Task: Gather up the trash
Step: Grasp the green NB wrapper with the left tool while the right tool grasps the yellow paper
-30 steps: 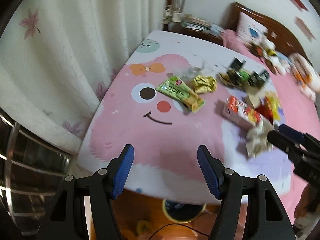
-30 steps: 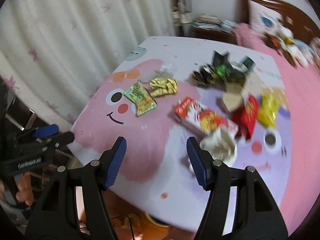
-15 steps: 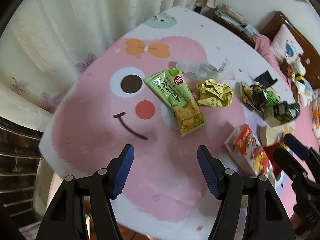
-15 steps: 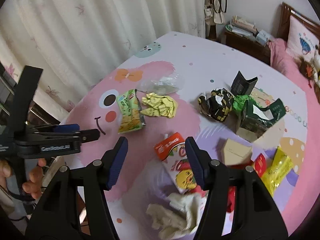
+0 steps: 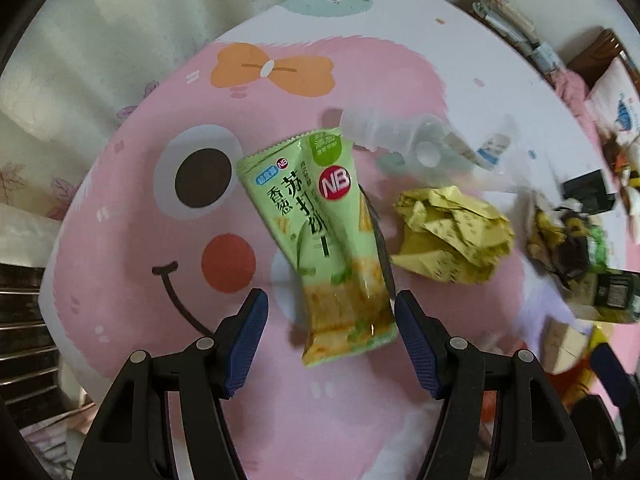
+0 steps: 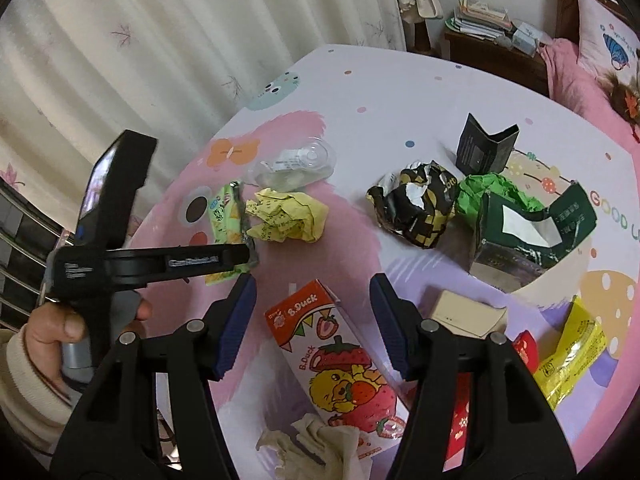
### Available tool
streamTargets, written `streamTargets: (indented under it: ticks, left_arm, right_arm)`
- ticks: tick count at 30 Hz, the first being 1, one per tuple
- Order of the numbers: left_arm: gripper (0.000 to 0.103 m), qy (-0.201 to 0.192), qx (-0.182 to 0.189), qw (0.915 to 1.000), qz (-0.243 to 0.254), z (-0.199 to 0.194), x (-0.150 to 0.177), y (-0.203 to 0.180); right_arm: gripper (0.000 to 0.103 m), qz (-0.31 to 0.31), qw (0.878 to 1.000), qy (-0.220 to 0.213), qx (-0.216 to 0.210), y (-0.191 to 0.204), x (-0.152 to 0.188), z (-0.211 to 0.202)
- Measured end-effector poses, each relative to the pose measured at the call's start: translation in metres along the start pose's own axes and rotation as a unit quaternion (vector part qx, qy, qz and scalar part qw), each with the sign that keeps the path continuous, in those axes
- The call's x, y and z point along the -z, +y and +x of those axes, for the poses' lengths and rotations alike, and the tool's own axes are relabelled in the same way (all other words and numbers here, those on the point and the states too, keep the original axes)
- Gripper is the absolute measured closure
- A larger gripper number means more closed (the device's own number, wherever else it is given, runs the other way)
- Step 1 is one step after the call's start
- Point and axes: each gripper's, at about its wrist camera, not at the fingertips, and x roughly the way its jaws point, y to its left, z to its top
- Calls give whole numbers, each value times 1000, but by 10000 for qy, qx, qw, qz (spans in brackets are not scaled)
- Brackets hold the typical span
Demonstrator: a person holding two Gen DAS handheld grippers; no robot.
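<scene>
Left gripper has closed in on the green snack wrapper

Jaws spread wide — wrapper's lower end now between them, flat on the table; right gripper, also spread, hovers over the carton.

We read "NB" in a red circle on the green wrapper, "B.Duck" on the strawberry carton, and "GOOD" on the bedsheet.
</scene>
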Motion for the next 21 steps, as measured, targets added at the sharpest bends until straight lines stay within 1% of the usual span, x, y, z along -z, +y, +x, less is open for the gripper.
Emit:
streamTargets:
  ticks: [2,3,4,5,6,7,12,16,21]
  left_arm:
    - [42,28,-183,9998,36,7,-2,-4]
    - [45,-44,-269,9996,76,8,-3,-5]
    - [50,-89,-294,9995,121,8,-4,-6]
    - [54,-117,-291,9994,156,8,-4,-6]
    - [64,-144,-270,9994,189,7,-4,-5]
    - [68,-159,-261,9993,223,6,-5,-4]
    - [81,-181,-149,9994,236,5,-1,12]
    - [84,-240,-47,9997,78,-1,3,32]
    - [85,-404,11,9992,-8,-17,17,46]
  right_arm:
    - [47,0,10000,37,-33,-1,-3,4]
    - [47,5,10000,62,-60,-1,-4,6]
    - [47,13,9999,93,-88,-1,-7,9]
    - [47,25,9998,131,-123,1,-9,12]
    - [47,31,9997,166,-149,3,-12,14]
    - [47,32,9996,208,-160,5,-16,18]
    - [46,-36,9990,429,-143,21,-35,43]
    - [40,74,9978,662,-39,27,-51,74]
    - [39,378,9952,889,120,23,-65,112]
